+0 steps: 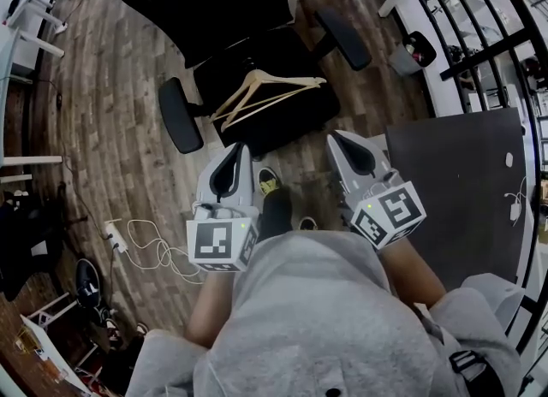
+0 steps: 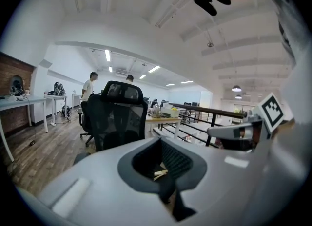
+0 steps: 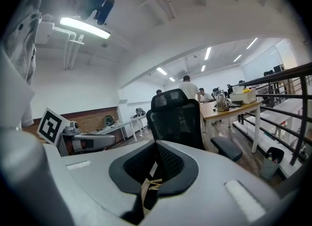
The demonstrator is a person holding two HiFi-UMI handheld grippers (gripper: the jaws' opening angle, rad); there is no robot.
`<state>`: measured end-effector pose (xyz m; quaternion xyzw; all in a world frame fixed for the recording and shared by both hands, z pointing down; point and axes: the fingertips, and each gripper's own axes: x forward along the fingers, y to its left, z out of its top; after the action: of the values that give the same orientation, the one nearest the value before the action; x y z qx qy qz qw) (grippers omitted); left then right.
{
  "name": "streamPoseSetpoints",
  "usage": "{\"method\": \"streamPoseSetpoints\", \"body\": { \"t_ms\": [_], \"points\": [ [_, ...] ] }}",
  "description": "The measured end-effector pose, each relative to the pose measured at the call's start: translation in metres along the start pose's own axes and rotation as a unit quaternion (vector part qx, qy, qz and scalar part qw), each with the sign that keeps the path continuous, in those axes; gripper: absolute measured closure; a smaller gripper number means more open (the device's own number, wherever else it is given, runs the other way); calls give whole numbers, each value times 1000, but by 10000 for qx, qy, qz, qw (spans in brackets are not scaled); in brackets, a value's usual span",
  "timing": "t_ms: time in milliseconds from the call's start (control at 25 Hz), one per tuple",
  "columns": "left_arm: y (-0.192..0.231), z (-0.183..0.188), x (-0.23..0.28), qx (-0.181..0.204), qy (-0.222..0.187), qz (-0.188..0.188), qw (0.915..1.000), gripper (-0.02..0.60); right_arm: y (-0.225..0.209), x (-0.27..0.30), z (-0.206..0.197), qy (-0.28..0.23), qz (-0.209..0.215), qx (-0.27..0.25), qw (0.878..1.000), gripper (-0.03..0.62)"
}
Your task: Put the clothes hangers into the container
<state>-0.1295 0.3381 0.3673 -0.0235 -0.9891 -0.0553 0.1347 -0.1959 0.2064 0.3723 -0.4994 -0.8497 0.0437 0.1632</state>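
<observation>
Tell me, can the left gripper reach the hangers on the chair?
Probably yes. The wooden hangers lie on the chair seat just ahead of the left gripper, with nothing between them. Its shut jaws would need to open first.

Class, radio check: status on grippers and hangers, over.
Shut, empty: left gripper, right gripper. Wooden hangers lying on chair seat, untouched. Nothing blocking.

Hangers [image 2: 160, 174] mostly blocked in both gripper views
Only wood slivers show through jaw gaps; chair [image 1: 205, 6] back cut off at head view's top edge.
</observation>
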Motion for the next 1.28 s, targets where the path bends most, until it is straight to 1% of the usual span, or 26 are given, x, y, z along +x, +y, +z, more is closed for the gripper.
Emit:
{"method": "streamPoseSetpoints", "body": {
  "t_ms": [240, 360, 520, 880, 1280],
  "points": [
    [36, 15, 15, -85, -135, -109, 9998, 569, 10, 36, 15, 3, -45, -95, 9999, 594],
    [55, 16, 22, -148, -90, -148, 9997, 569, 14, 56, 21, 18, -78, -126, 9999, 594],
    [74, 14, 37, -323, -13, -267, 9991, 569, 14, 79, 27, 62, -132, -135, 9998, 594],
    [125, 28, 66, -439, -112, -385, 9982, 570, 19, 137, 37, 199, -148, -216, 9995, 594],
    [156, 33, 80, -596, -128, -358, 9975, 569, 19, 164, 47, 293, -188, -344, 9988, 595]
  ]
}}
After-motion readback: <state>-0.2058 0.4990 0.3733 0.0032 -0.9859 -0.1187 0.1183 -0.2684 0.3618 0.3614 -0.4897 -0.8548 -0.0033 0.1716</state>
